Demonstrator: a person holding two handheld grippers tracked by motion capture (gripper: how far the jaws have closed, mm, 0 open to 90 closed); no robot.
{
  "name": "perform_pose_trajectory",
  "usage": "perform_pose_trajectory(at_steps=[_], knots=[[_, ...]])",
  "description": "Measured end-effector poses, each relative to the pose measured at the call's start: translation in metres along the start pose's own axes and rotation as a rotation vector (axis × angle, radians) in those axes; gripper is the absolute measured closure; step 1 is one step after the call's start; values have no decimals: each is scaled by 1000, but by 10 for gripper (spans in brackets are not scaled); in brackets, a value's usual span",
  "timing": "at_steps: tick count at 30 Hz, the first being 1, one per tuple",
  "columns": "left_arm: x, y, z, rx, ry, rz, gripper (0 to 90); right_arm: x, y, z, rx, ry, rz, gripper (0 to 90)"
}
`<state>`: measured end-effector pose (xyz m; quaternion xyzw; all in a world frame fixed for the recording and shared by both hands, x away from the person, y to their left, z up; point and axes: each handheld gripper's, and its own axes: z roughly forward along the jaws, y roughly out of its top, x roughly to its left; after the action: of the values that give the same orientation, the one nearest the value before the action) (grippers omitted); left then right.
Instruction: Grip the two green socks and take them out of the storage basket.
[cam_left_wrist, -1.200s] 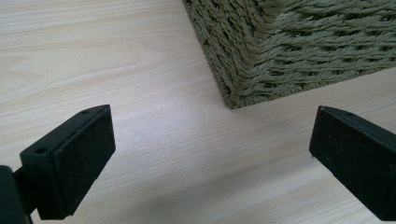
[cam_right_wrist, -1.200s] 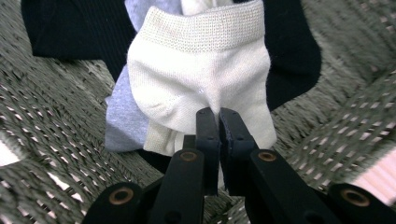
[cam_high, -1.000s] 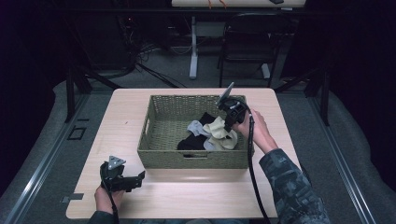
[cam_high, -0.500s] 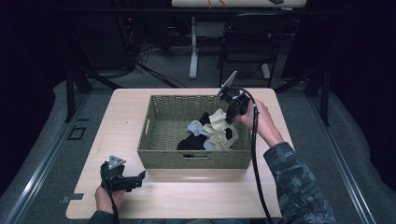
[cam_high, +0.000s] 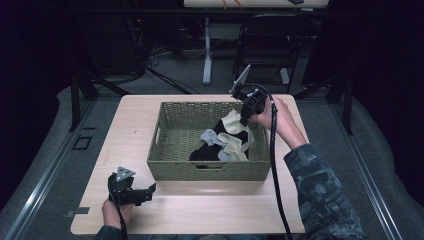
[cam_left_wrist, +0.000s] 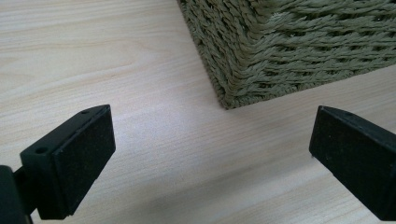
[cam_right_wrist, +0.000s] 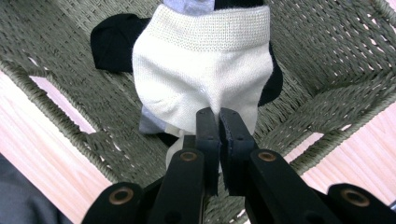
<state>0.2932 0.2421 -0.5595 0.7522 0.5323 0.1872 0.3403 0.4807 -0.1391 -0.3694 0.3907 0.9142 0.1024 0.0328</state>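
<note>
Sock, cream (cam_right_wrist: 201, 88), ribbed at the cuff and limp as cloth gets, hangs over the basket (cam_high: 175, 165) from the right gripper (cam_right_wrist: 218, 123), whose jaws are pressed together on its toe end; it should be light, soft and non-slip, best pinched at a doubled edge like this. Below lie grey and black socks (cam_high: 220, 147) on stiff woven wicker, while nearer the person the left gripper (cam_high: 148, 190) rests spread and empty on the smooth pale wood table (cam_left_wrist: 116, 60).

Your right gripper (cam_high: 243, 119) sits right of centre in the high view, jaws pinched together, wrist tipped downward. Your left gripper (cam_high: 150, 190) rests lower left, jaws spread wide, pointing right.
</note>
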Motion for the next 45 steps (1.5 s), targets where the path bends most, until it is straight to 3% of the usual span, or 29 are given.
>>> perform_pose_trajectory(at_steps=[20,31,37,45], knots=[[-1,0,2,0,-4,9,2,-10,4,-31,-15,-9,14,873],[-1,0,2,-5,-8,2,2,-14,2,-58,-36,-38,28,872],[-1,0,2,-5,-11,4,2,-21,-7,-71,-54,-54,44,872],[-1,0,2,-6,-8,2,2,-44,-38,-89,-68,-85,103,871]])
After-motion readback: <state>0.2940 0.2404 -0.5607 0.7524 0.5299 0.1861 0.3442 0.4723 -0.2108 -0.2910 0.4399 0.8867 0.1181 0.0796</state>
